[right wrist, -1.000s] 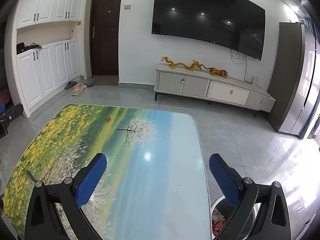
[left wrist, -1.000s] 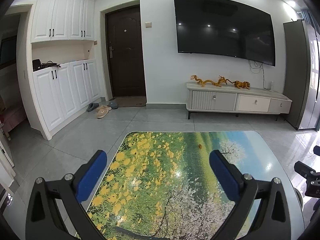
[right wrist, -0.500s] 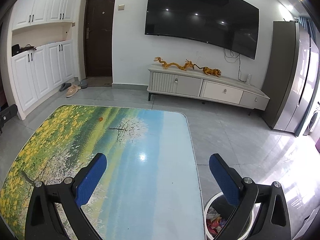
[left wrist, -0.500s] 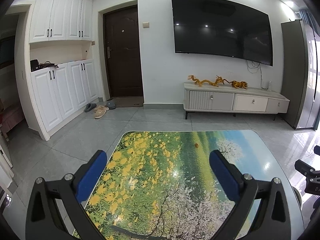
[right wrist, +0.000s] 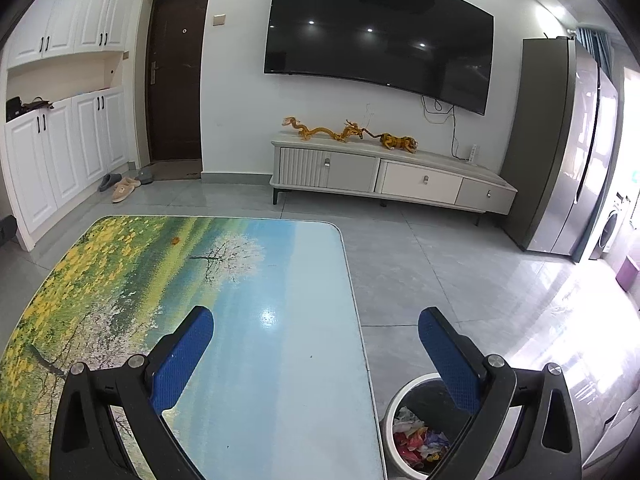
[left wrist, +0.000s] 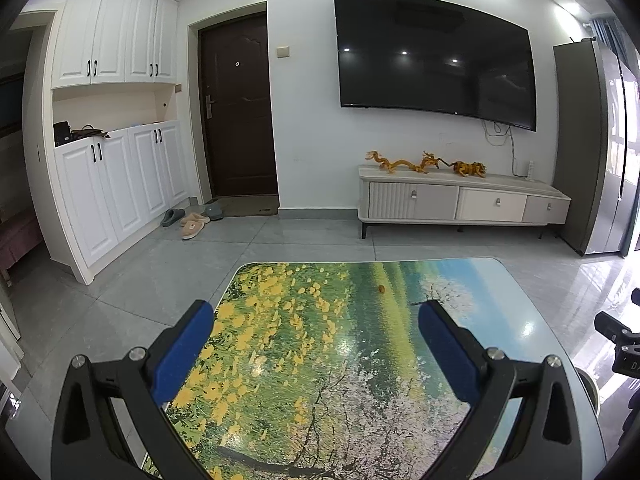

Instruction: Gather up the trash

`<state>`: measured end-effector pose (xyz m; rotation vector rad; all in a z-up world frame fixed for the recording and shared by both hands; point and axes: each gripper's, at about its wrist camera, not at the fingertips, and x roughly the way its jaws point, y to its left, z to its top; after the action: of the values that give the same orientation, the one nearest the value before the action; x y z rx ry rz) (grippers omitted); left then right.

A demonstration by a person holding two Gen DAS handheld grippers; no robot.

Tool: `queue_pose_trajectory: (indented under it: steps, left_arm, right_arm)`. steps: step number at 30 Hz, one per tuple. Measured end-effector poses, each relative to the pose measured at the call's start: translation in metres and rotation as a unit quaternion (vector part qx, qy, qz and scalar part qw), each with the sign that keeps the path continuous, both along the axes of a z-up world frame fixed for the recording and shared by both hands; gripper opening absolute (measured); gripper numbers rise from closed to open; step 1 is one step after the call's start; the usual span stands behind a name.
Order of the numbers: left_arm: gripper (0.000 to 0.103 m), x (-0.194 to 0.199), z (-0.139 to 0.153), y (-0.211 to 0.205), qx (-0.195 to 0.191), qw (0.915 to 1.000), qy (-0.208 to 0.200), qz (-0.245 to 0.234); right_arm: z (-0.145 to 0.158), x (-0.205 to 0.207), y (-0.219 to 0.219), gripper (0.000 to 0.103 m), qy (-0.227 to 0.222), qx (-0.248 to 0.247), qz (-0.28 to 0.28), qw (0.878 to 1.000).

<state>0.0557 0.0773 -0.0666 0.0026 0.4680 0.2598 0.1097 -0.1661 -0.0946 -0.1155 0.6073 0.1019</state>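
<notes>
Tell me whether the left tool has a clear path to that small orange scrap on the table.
Probably yes. The left tool is open, the orange scrap lies ahead between its fingers' lines, and nothing stands between them on the table.

We see our left gripper (left wrist: 316, 322): black angular frame, silver screws at the joints, textured blue pads (left wrist: 182, 354) on both fingers. Our right gripper (right wrist: 316, 326) matches it, black arms, silver screws, blue dimpled pads (right wrist: 448, 360).
</notes>
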Motion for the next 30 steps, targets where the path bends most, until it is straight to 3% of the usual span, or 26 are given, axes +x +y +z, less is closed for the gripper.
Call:
queue_pose_trajectory:
  steps: [18, 30]
  left_arm:
    - [0.103, -0.018, 0.009, -0.002, -0.004, 0.9999, -0.012, -0.008]
    - [0.103, -0.059, 0.028, -0.006, -0.014, 0.9989, -0.042, -0.015]
  right_arm:
    - [0.015, -0.022, -0.019, 0.103, -0.019, -0.001, -0.021, 1.0]
    - [0.04, -0.059, -0.021, 0.103, -0.055, 0.001, -0.021, 0.998]
